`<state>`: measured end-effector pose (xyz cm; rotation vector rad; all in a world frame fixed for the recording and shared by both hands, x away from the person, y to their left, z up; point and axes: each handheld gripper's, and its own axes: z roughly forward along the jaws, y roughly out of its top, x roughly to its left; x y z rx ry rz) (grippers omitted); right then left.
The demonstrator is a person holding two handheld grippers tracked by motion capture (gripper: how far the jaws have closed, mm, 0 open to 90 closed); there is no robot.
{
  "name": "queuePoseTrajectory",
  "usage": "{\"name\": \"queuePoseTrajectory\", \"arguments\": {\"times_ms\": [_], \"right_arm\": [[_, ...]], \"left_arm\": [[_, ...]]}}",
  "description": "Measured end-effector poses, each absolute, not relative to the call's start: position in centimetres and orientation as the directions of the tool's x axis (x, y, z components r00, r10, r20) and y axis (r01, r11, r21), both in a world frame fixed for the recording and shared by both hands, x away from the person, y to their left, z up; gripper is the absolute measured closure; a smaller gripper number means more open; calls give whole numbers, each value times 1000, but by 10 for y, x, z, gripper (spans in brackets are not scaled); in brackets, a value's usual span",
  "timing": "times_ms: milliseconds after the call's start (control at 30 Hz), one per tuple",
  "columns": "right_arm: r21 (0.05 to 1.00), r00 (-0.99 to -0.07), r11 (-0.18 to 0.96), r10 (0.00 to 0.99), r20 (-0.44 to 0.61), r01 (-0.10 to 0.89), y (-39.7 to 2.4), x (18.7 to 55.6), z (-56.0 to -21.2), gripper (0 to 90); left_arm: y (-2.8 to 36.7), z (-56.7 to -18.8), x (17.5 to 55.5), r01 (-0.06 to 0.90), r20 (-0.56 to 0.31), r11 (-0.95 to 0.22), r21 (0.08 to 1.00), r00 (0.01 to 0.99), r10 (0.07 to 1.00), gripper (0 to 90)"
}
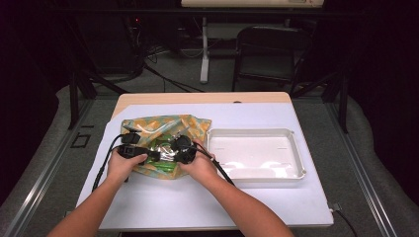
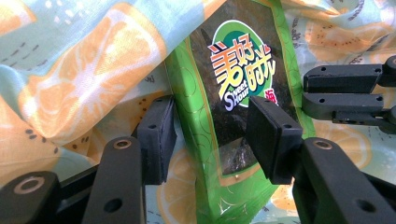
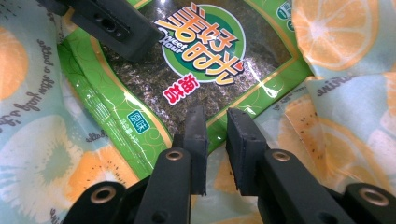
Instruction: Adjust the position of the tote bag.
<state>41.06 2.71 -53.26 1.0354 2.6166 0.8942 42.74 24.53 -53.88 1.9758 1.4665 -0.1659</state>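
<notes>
A cloth bag [image 1: 163, 126] printed with orange slices lies on the table's left half. A green seaweed snack packet [image 2: 233, 60] rests in its mouth, label up [image 3: 201, 51]. My left gripper [image 2: 210, 105] is open and straddles the packet's lower end, with its pads standing off the packet's sides. My right gripper [image 3: 215, 114] faces it from the other side of the packet. Its jaws are nearly together, and the bag's hem runs into the narrow gap between them. In the high view both hands meet over the bag, left gripper [image 1: 155, 155] and right gripper [image 1: 173, 153].
An empty white tray [image 1: 296, 148] sits to the right of the bag. White paper [image 1: 197, 202] covers the tabletop. A chair and a table leg stand on the dark floor beyond the far edge.
</notes>
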Motion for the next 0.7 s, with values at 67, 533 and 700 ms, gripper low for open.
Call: {"name": "queuePoseTrajectory", "arguments": {"times_ms": [67,533,700], "right_arm": [[597,-738,575,673,43,559,27,411,-533,784],[597,-730,566,681,49,568,26,411,-535,791],[604,-728,562,684,44,565,26,410,-536,798]], "left_arm": [[247,-538,428,889,-465,-161,429,369,805,532],[251,-523,420,864,-484,-114,491,379,789,672],[250,-520,419,864,-490,-97,494,369,790,701]]}}
